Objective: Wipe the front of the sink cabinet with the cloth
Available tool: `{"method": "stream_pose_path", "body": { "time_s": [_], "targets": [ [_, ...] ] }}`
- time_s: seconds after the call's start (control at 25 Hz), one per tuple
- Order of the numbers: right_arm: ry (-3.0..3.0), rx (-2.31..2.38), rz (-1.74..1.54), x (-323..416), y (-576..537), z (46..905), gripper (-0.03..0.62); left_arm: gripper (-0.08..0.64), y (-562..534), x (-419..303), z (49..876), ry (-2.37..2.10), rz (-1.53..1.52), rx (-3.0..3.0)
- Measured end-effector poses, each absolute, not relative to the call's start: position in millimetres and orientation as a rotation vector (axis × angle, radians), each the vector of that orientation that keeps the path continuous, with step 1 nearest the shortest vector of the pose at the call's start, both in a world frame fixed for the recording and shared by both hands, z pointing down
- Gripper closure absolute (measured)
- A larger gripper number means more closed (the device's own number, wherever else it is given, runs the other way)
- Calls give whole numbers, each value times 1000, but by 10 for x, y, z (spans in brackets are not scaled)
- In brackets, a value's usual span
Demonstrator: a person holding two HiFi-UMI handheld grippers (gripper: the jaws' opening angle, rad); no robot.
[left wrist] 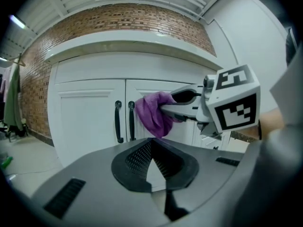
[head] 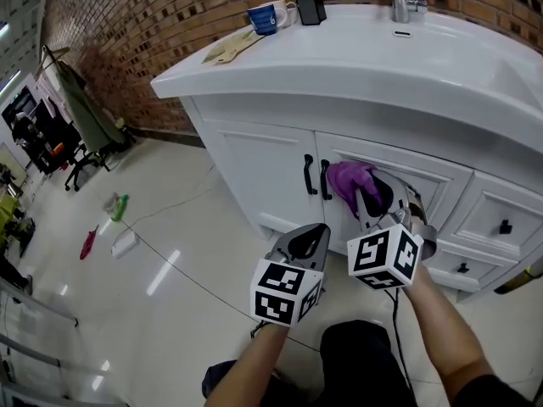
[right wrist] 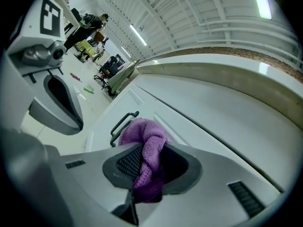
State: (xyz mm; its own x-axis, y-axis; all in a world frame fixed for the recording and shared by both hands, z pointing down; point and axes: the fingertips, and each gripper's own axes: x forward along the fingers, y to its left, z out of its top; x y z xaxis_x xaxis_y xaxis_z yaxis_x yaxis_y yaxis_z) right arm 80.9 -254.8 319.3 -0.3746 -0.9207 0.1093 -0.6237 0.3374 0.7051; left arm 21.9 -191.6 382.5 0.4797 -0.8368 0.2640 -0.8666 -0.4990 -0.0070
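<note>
R gripper (right wrist: pixel 147 167) clamped on purple cloth (right wrist: pixel 144 138); cloth at white sink cabinet (head: pixel 254 172) door, just right of black handles (head: pixel 316 177). L gripper (left wrist: pixel 151 161) jaws together, empty, near cabinet.

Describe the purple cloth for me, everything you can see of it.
The purple cloth is a soft, knitted-looking fabric, bunched and twisted into a thick fold rather than spread flat. The right gripper holds it, jaws closed on its middle, so a rounded wad bulges past the jaw tips and a shorter end hangs behind them. It sits at the upper part of the white cabinet door, just right of the black handle. How firmly it presses on the door cannot be told.
</note>
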Motion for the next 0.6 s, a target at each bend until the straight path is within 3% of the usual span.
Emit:
{"method": "stream_pose_path", "body": {
  "time_s": [0.24,0.6],
  "targets": [
    [-2122,1267,-814,438,-2630,3323,492,555,-1853,20,3936,-1535,364,2553],
    [-2059,1320,-763,958,-2453,3461,492,555,-1887,351,4033,-1453,385,2589]
  ]
}}
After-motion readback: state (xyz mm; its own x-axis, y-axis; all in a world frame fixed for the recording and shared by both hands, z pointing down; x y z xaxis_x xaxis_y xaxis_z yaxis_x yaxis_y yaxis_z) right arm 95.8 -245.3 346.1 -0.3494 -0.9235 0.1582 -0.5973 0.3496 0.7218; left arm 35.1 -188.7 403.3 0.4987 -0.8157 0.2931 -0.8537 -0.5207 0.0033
